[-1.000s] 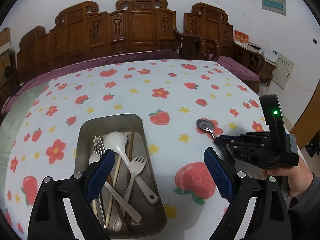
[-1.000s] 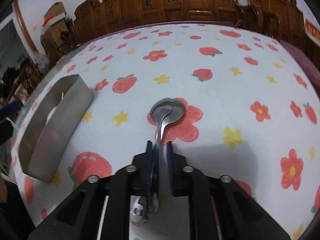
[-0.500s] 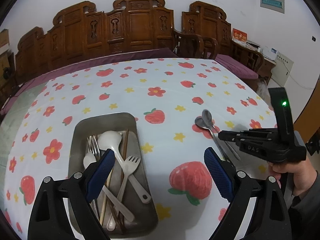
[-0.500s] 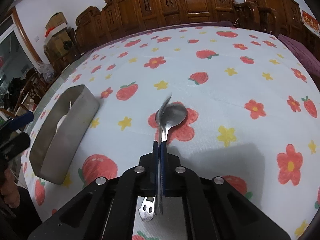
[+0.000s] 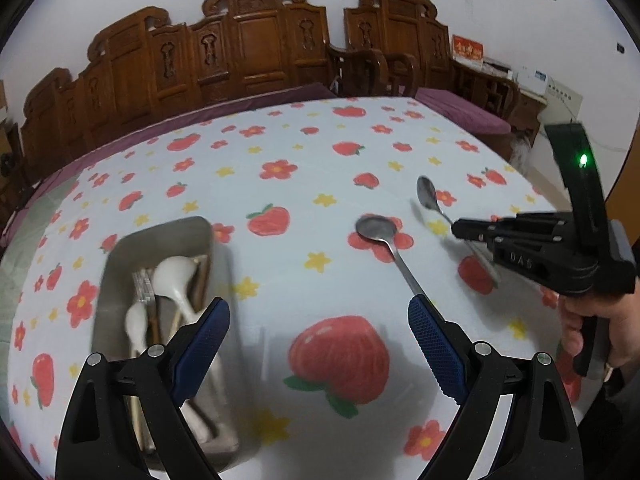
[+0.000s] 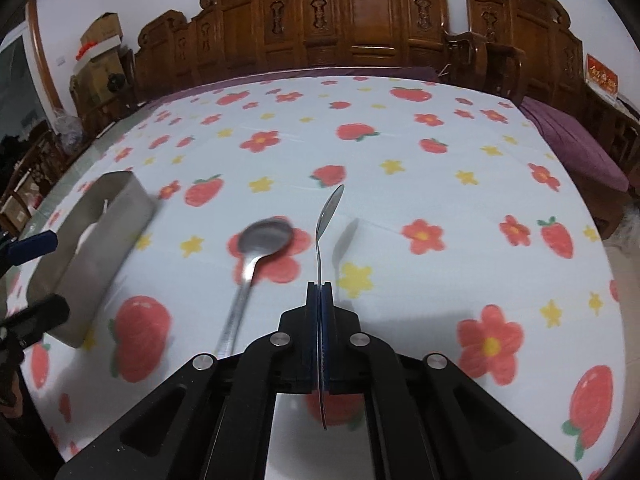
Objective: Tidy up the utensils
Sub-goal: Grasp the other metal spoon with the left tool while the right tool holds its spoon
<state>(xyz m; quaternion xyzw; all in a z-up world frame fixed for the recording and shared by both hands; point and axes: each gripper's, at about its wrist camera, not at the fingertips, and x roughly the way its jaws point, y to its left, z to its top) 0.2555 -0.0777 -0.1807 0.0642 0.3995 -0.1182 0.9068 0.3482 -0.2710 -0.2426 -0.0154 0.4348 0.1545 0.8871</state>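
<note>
My right gripper (image 6: 319, 292) is shut on the handle of a metal spoon (image 6: 329, 210) and holds it above the table, bowl forward and on edge. It shows in the left wrist view (image 5: 460, 226) with that spoon (image 5: 427, 194). A second metal spoon (image 6: 264, 238) lies on the flowered cloth to its left, also in the left wrist view (image 5: 378, 230). My left gripper (image 5: 320, 336) is open and empty, above the cloth between the steel tray (image 5: 116, 256) and the lying spoon. The tray holds white plastic spoons, forks and chopsticks.
The tray also shows at the left of the right wrist view (image 6: 120, 204). Carved wooden chairs (image 5: 256, 48) stand along the far table edge. The table's right edge (image 5: 532, 184) drops off near the right hand.
My right gripper closed on one of two stacked spoons and lifted it up and to the right. The other spoon stayed on the cloth. My left gripper drifted right, away from the tray.
</note>
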